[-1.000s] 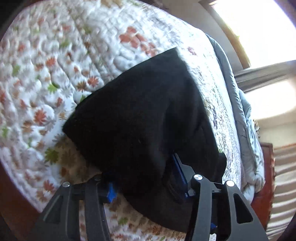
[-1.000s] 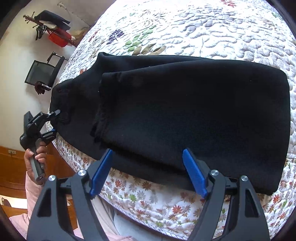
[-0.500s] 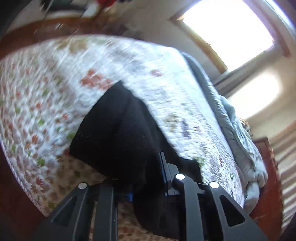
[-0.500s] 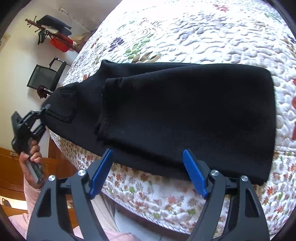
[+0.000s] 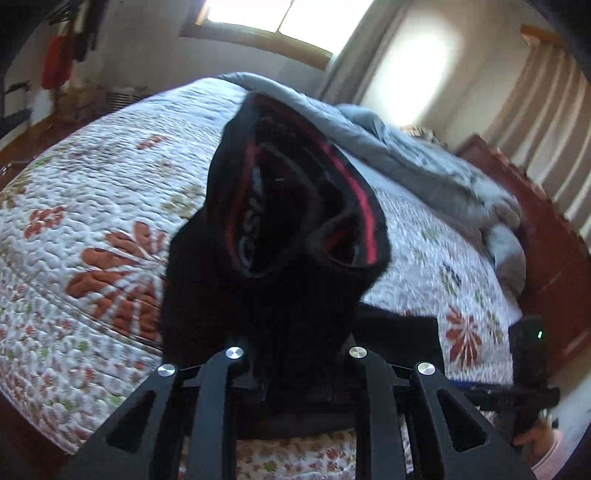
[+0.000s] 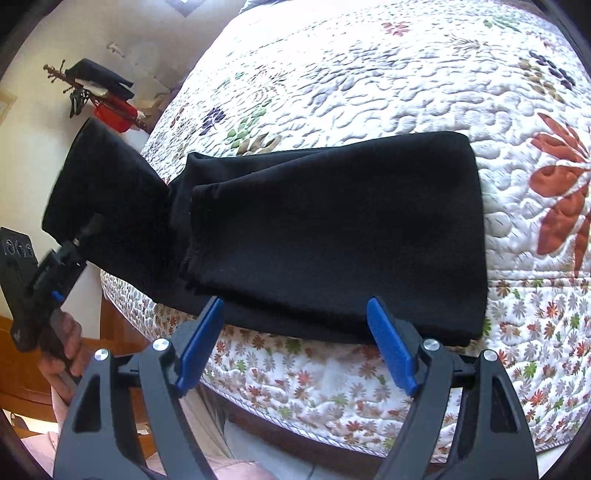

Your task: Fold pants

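The left tongs (image 5: 295, 373), wide apart a second ago, are now clenched on the waistband end of the black pants (image 6: 332, 236) and have lifted it off the quilted bed (image 6: 369, 74), starting the next fold. The right tongs (image 6: 295, 347) hover released over the folded legs, which lie flat near the bed's edge. A sunlit window (image 5: 266, 18) and a coat rack (image 6: 92, 92) stand beyond.
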Action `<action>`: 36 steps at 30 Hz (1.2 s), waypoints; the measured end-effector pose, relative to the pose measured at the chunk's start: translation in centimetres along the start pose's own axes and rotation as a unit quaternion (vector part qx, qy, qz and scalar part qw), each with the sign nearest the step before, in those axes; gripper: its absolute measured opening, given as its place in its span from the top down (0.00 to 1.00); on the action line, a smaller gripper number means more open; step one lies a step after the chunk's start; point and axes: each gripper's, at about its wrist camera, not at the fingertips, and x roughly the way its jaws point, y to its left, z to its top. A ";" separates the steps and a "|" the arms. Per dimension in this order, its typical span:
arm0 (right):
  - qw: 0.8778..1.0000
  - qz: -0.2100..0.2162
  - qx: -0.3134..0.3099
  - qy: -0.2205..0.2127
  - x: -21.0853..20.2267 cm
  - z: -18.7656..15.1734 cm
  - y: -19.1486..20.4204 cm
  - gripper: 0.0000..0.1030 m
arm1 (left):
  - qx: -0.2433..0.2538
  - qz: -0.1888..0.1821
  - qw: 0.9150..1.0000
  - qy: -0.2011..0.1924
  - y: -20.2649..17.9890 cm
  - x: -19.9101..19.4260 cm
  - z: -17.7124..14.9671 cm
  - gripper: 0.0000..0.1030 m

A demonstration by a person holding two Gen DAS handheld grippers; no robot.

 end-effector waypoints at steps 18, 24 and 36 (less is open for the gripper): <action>0.999 -0.041 -0.002 0.008 0.8 0.3 -0.7 0.21 | 0.062 0.013 0.994 0.092 -3.5 2.5 -2.8 0.40; 0.996 -0.077 -0.010 0.037 3.1 0.4 -0.7 0.19 | 0.058 0.086 0.981 0.164 -2.2 7.7 -4.2 0.40; 0.996 -0.045 -0.052 0.059 3.7 3.6 6.0 0.11 | -0.026 0.102 0.984 0.145 2.1 3.5 -1.5 0.26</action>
